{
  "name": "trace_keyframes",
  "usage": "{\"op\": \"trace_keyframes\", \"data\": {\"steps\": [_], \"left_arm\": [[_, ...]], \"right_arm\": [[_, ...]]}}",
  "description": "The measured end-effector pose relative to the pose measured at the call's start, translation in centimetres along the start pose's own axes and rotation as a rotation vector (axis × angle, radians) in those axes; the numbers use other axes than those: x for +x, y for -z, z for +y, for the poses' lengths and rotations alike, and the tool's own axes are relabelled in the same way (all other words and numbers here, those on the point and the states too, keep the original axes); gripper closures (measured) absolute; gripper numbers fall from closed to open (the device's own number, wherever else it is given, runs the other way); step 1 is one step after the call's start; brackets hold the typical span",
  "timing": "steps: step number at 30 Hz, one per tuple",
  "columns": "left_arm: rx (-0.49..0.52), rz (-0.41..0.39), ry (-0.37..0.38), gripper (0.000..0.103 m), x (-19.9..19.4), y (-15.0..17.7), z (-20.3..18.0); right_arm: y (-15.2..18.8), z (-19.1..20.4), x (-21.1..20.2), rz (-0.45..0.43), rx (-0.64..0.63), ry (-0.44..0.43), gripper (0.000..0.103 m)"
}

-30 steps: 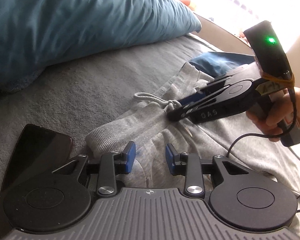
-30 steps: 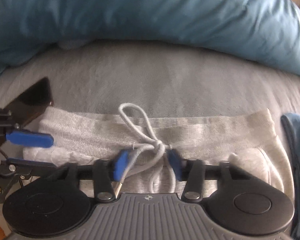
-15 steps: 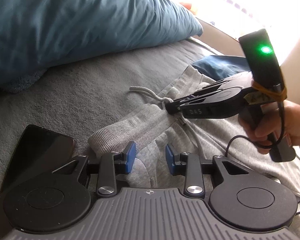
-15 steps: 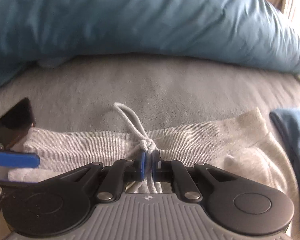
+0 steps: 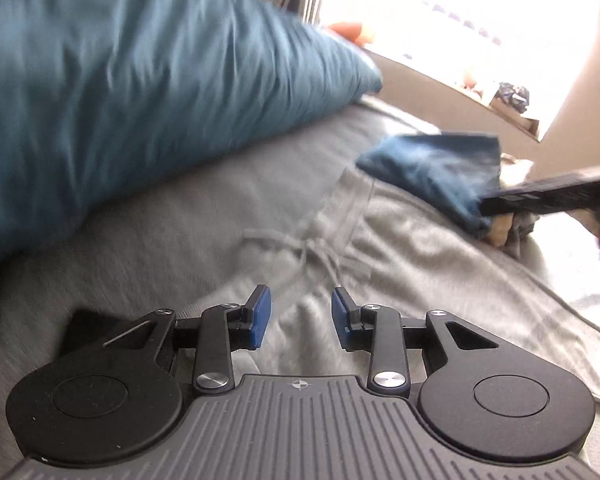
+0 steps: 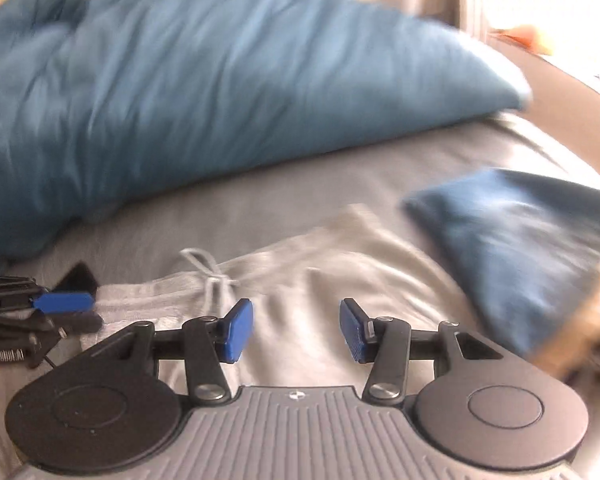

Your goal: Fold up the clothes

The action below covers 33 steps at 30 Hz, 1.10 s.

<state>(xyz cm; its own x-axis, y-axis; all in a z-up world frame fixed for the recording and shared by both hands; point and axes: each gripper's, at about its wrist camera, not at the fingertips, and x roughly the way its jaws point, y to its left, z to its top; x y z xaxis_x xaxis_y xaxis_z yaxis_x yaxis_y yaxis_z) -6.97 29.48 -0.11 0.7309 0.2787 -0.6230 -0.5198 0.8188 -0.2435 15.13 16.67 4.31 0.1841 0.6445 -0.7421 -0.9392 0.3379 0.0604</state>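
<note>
Sweatpants point(image 6: 320, 280) flat on bed point(image 5: 204, 216), waistband nearest pillow. Left tongs point(image 5: 300, 316) open, empty; right tongs point(image 6: 296, 328) just opened, empty. Risk: loose drawstring point(image 6: 208, 276) snags my pads, skewing the fold.

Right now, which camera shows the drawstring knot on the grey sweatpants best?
The right wrist view: the drawstring knot and its loop stand out against the waistband, left of the open right tongs. The left wrist view shows it smeared by blur, ahead of the left tongs.
</note>
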Motion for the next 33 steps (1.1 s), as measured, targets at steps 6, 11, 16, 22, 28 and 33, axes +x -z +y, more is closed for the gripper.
{"op": "trace_keyframes", "data": {"steps": [6, 11, 16, 22, 28, 33], "left_arm": [[0.133, -0.118, -0.136, 0.055, -5.9, -2.8, -0.9], [0.234, -0.113, -0.174, 0.04, -8.0, -3.8, -2.6], [0.211, -0.057, -0.087, 0.035, -5.3, -2.4, -2.8], [0.299, -0.034, -0.102, 0.036, 1.5, 0.1, -1.2], [0.36, -0.004, 0.033, 0.039, 4.8, -0.5, 1.6], [0.393, 0.102, 0.127, 0.04, 7.4, -0.7, 2.7]], "right_arm": [[3.9, -2.2, -11.7, -0.2, 0.145, 0.029, 0.044], [8.2, -2.7, -18.8, -0.319, 0.342, -0.167, 0.043], [13.6, -3.1, -20.2, -0.295, 0.666, -0.572, 0.041], [17.6, -1.4, -11.9, 0.093, 0.836, -0.569, 0.041], [14.6, -4.0, -9.2, 0.116, 0.881, -0.443, 0.041], [13.6, -2.6, -6.5, 0.141, 0.83, -0.458, 0.041]]}}
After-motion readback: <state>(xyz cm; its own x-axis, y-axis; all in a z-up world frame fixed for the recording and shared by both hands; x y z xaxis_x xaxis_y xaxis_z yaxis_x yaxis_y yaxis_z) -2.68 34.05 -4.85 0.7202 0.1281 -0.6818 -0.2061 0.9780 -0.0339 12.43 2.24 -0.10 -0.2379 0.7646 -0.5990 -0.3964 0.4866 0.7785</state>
